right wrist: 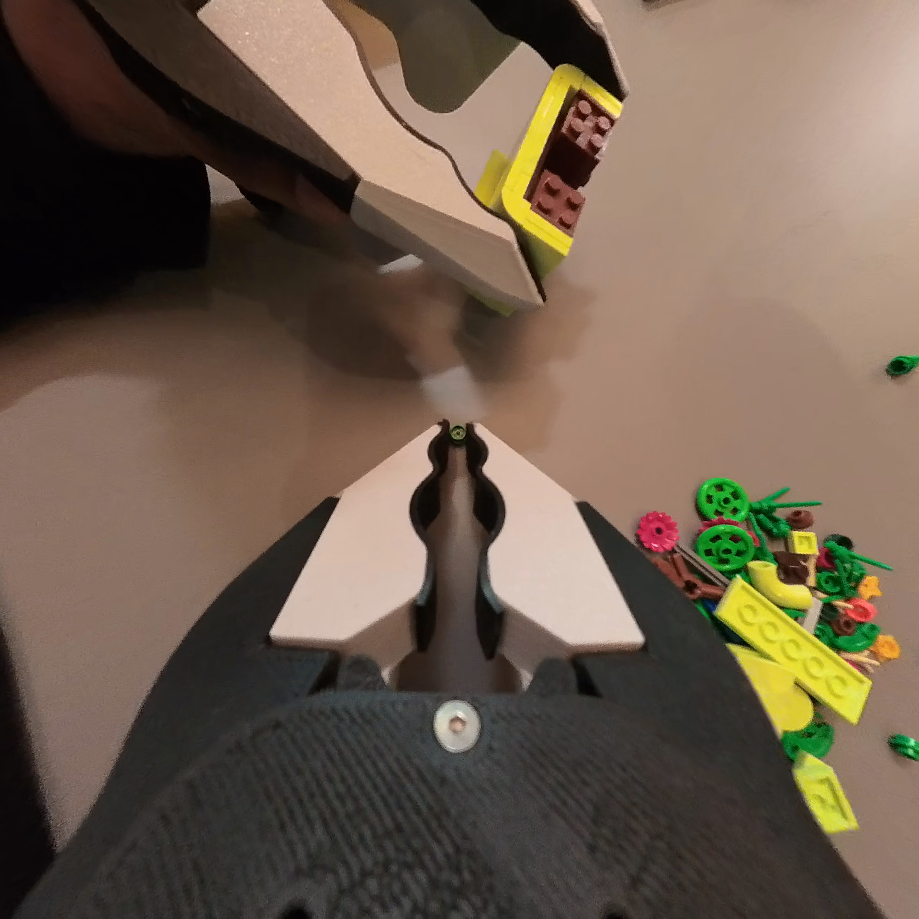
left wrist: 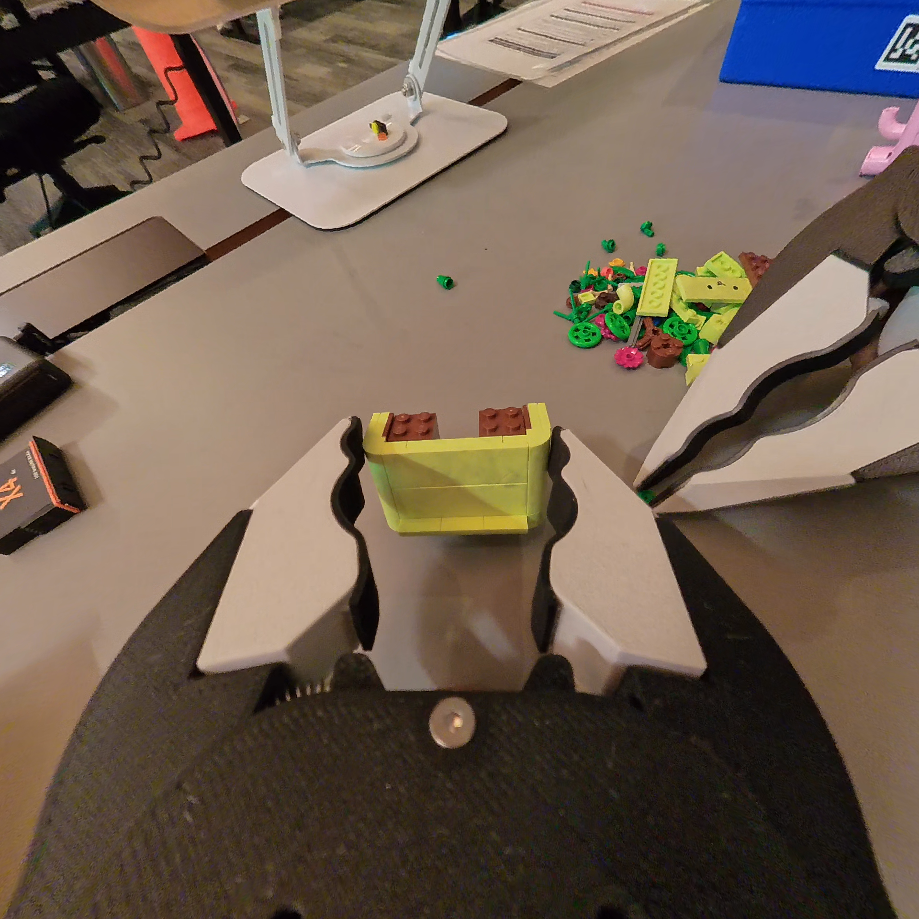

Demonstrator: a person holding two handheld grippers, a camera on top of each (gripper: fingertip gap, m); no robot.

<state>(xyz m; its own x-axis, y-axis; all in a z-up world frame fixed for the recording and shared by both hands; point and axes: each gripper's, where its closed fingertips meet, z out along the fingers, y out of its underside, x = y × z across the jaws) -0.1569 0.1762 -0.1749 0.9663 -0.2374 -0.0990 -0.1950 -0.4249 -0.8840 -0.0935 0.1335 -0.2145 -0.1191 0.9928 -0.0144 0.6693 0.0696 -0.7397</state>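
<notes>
Left gripper (left wrist: 455, 442): fingers clamp lime block (left wrist: 460, 477).
Right gripper (right wrist: 456, 431): pinches green stud (right wrist: 456, 432), 3 o'clock.
Risk: stud likely slips; tip-only grip.

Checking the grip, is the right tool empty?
No, the right tool pinches a small green piece at its tips.

Lime brick planter (left wrist: 457, 477) with two brown studded bricks (left wrist: 412, 425) on top, clamped between left gripper (left wrist: 455, 447) fingers. Tiny green stud (right wrist: 456, 432) pinched at right gripper (right wrist: 456, 431) tips.

Grey table (left wrist: 348, 323), white lamp base (left wrist: 378, 164), dim carpeted floor (left wrist: 318, 45)
</notes>
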